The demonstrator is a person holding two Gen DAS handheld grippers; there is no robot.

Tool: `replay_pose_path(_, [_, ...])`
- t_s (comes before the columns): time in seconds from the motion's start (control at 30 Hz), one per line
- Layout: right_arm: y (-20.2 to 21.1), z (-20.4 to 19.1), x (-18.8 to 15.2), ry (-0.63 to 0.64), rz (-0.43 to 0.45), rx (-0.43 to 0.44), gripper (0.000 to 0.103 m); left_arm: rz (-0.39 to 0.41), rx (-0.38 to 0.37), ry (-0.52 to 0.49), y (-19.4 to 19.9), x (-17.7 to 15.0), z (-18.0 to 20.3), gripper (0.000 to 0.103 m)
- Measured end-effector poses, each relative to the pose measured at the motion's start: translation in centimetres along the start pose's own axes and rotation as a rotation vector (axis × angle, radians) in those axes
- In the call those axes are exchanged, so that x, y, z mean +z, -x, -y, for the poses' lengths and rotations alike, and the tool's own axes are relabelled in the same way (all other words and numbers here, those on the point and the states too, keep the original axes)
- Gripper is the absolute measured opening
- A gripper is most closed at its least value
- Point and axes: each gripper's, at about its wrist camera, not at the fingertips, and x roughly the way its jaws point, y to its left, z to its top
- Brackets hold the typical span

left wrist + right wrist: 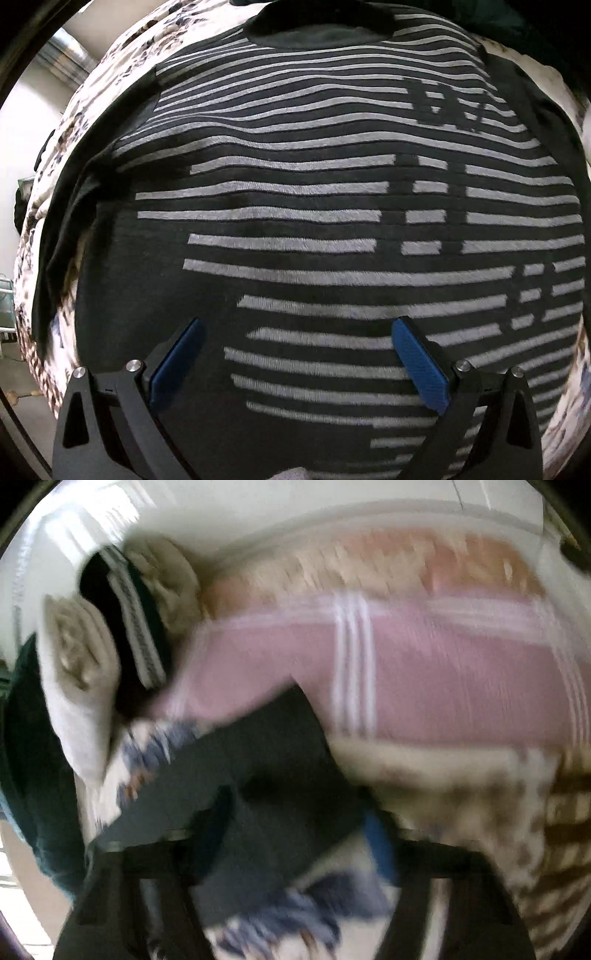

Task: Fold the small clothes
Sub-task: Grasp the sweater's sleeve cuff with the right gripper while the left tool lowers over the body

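Observation:
A black T-shirt with grey stripes lies spread flat on a flower-patterned bed cover, its neck opening at the far end. My left gripper hovers over the shirt's lower part with its blue-padded jaws wide open and nothing between them. The right wrist view is badly blurred. In it a dark sleeve or edge of cloth runs between the fingers of my right gripper. Whether the jaws are shut on it cannot be told.
A pink cloth with white stripes lies beyond the right gripper, with a peach patterned pillow or blanket behind it. Rolled beige and dark items sit at the left. A wall and metal duct stand left of the bed.

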Motion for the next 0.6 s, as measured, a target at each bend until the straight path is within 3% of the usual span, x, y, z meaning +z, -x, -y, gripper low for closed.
replay_pose_path(0.1, [0.3,-1.5,-0.2,0.039,0.024,0.014,0.011,0.018,-0.001,0.012,0.3,0.3,-0.6,0.103])
replay_pose_path(0.2, [2.7,-4.5,-0.3,0.158,0.083,0.007,0.011,0.039,-0.007,0.035,1.0,0.9,-1.6,0.103])
replay_pose_path(0.4, [10.4,-14.8,-2.1,0.415,0.171,0.116,0.011,0.086,0.003,0.09,1.6,2.6,-5.3,0.103])
replay_pose_path(0.5, [14.8,-22.2,-5.6,0.582,0.193,0.203,0.011,0.093,0.003,0.139,1.0,3.1,-8.3,0.103])
replay_pose_path(0.6, [18.1,-30.0,-11.8,0.767,0.186,0.306,0.011,0.088,0.006,0.197,1.1,2.6,-11.7,0.103])
